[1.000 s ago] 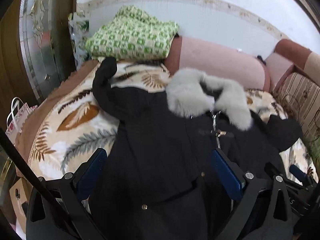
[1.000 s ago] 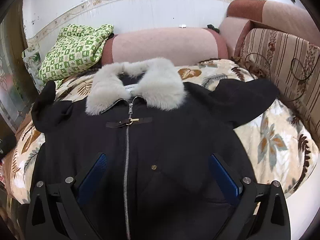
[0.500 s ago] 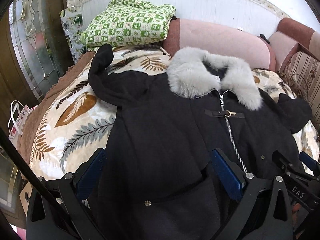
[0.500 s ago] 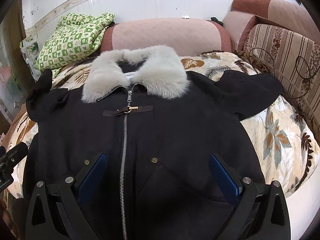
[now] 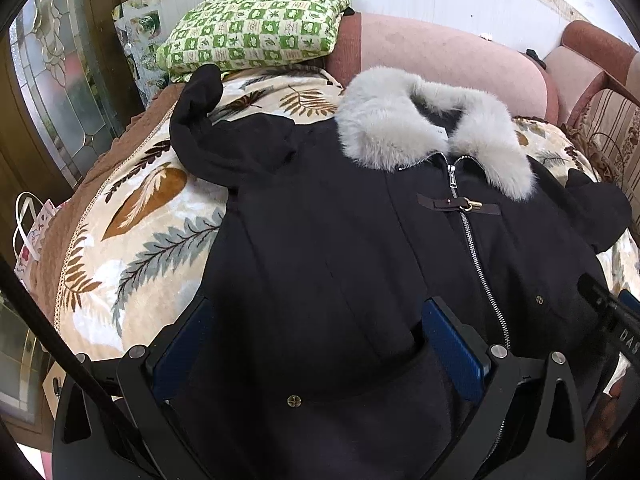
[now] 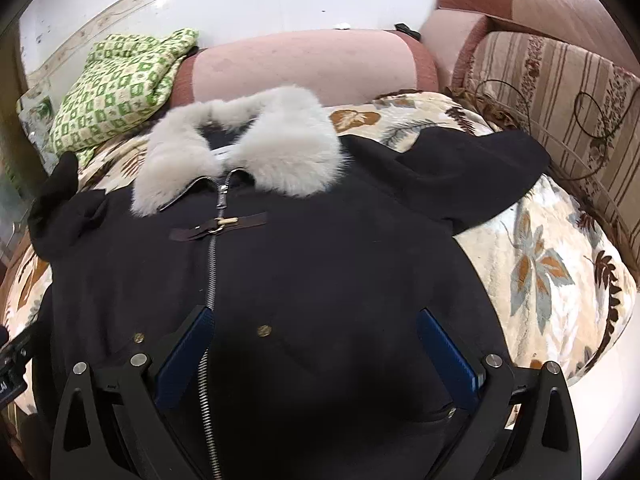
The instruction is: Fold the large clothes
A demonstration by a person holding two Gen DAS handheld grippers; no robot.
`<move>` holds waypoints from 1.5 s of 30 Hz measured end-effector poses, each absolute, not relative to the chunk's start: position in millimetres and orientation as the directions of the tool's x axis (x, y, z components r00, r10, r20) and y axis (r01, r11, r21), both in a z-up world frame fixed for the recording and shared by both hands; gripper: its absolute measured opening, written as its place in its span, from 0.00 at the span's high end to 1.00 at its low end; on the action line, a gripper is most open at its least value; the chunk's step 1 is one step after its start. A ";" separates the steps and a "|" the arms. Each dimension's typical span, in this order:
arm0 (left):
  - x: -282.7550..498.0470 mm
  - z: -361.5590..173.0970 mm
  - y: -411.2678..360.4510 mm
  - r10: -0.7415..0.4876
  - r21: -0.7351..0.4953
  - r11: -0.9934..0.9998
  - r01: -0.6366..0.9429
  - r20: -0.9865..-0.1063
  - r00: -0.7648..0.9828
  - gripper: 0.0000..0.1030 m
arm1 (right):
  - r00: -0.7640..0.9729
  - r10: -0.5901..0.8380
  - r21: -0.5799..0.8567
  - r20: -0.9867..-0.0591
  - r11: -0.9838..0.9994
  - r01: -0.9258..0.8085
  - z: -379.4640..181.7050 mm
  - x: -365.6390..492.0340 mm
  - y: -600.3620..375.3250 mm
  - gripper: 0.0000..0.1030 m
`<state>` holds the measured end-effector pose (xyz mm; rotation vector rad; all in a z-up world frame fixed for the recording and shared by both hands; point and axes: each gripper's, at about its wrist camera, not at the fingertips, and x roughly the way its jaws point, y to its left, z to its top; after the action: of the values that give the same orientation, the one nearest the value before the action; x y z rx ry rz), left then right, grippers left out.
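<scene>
A black coat with a grey fur collar lies face up, zipped, on a leaf-print blanket. It also shows in the right wrist view, with its collar at the far end. Its left sleeve bends up toward the back; its right sleeve spreads out to the right. My left gripper is open over the coat's lower left part. My right gripper is open over the lower right part, beside the zip. Neither holds cloth.
A green checked quilt is piled at the back left beside a pink bolster. A striped cushion stands on the right. A glass door and a paper bag are at the left.
Both grippers have moved forward and lower over the coat, so the collar looks nearer. Both stay open. The coat has not moved.
</scene>
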<state>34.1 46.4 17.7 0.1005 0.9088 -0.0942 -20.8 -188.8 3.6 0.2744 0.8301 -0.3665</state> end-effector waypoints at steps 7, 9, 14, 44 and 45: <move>38.9 10.1 41.7 -0.029 0.055 0.991 0.125 -0.810 0.586 0.00 | 0.604 -0.251 0.101 -0.756 0.868 0.487 0.8 -22.6 -221.3 0.01; 40.0 8.0 40.1 -0.027 0.056 0.991 0.125 -0.815 0.579 0.00 | 0.596 -0.268 0.098 -0.757 0.855 0.510 -0.8 -23.6 -232.4 0.01; 42.0 5.9 36.7 -0.025 0.059 0.990 0.128 -0.820 0.572 0.00 | 0.566 -0.318 0.086 -0.760 0.814 0.574 -7.1 -26.2 -269.0 0.01; 58.8 -25.5 15.2 0.045 0.129 0.984 0.125 -0.852 0.521 0.00 | 0.557 -0.303 0.420 -0.773 0.414 0.808 -83.4 34.6 -595.8 0.02; 59.5 -26.7 14.9 0.048 0.131 0.983 0.125 -0.855 0.517 0.00 | 0.539 -0.309 0.399 -0.784 0.414 0.818 -83.8 40.8 -601.2 0.02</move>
<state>59.5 14.9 -26.7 0.1845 1.0284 -0.0466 40.8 -601.2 -83.8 0.8708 0.6836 -0.7816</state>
